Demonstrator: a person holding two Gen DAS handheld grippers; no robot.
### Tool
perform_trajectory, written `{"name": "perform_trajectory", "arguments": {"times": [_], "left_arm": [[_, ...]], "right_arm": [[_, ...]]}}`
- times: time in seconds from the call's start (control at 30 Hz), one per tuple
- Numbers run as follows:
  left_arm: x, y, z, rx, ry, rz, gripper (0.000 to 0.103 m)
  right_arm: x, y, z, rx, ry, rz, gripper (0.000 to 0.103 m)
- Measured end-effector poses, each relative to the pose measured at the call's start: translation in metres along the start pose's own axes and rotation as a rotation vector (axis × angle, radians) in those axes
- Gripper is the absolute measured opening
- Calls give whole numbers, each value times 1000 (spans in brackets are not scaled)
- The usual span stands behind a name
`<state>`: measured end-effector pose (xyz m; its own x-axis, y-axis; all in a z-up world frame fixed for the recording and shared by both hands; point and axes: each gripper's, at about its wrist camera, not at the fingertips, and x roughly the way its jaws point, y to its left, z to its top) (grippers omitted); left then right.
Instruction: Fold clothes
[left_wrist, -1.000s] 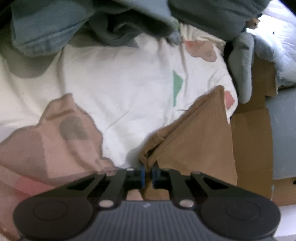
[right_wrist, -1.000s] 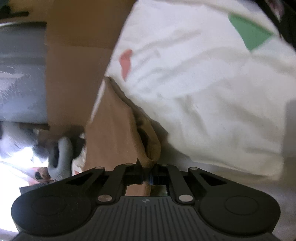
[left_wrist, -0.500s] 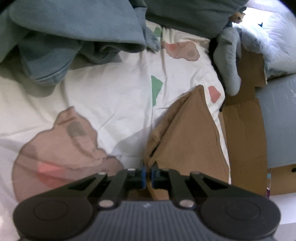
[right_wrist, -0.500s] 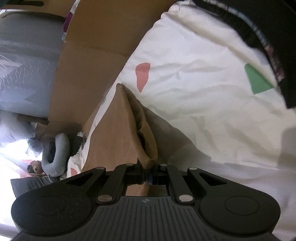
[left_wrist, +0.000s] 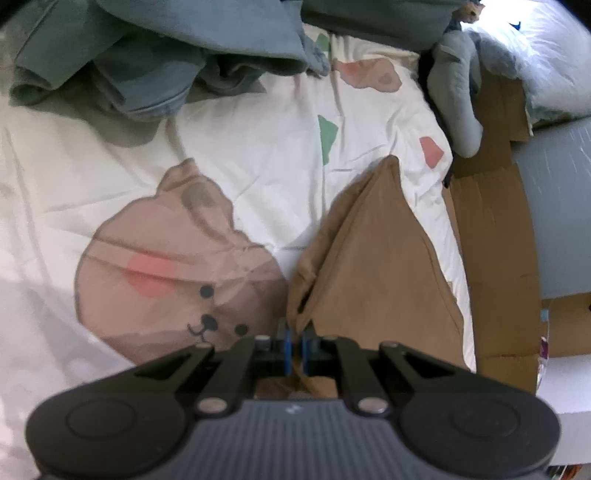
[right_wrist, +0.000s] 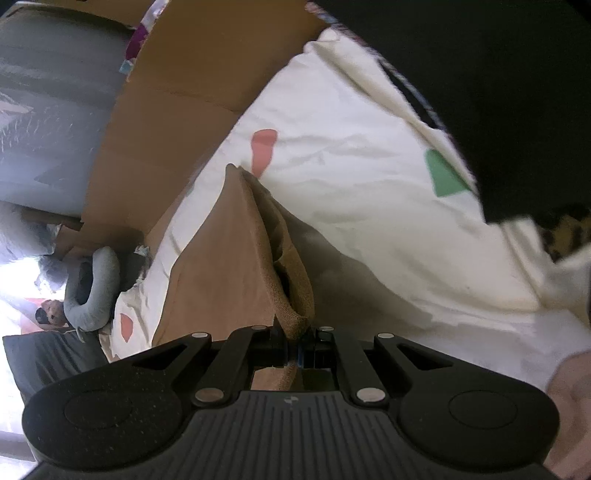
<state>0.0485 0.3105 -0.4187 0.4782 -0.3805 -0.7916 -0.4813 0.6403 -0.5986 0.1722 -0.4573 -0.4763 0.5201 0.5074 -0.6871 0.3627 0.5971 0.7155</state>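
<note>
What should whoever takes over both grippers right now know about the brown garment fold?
Left gripper: shut on one edge of the brown garment.
Right gripper: shut on another edge of the brown garment, at a ribbed hem.
The garment is lifted off the printed white bedsheet, its far end touching it. A heap of blue-grey clothes lies at the far side.
Done: both edges gripped.
Left: lay it flat, fold it, then probably the heap.

Garment (left_wrist: 373, 258) on bedsheet (left_wrist: 258, 158) (clothes pile (left_wrist: 155, 55) behind)
</note>
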Motion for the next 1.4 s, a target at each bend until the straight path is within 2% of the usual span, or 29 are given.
{"name": "perform_trajectory", "arguments": {"times": [0.13,0.27,0.4,0.5,0.53,0.57,0.6,0.73,0.9,1.03,1.13,1.3,1.4], "left_arm": [[3,4,-4,25,14,18,5],[13,9,-4,36,28,38,6],[24,17,-4,36,45,69,6],[27,17,-5,54,53,93,12],[27,17,-5,62,54,102,15],[25,16,-6,67,53,107,17],[23,16,-6,67,53,110,19],[14,22,-6,64,53,120,43],[8,33,-7,67,48,131,54],[-1,41,-4,12,55,135,55],[-15,38,0,24,56,163,56],[-27,26,12,73,39,215,60],[-29,19,20,85,41,204,65]], "right_arm": [[-9,-8,-4,7,2,-17,3],[-1,-17,-10,27,5,-57,4],[6,-23,-11,6,41,-168,7],[-3,-22,-7,-16,40,-221,22],[-7,-21,-5,-16,36,-235,33],[-11,-20,-4,-11,32,-248,38],[-15,-17,-3,-19,30,-252,38],[-26,0,-1,-78,20,-244,40],[-21,25,2,-179,31,-216,42],[-14,45,-3,-290,60,-215,42],[-13,61,-9,-352,66,-181,45],[-11,82,-20,-358,55,-122,47],[-6,95,-27,-337,67,-80,48]]}}
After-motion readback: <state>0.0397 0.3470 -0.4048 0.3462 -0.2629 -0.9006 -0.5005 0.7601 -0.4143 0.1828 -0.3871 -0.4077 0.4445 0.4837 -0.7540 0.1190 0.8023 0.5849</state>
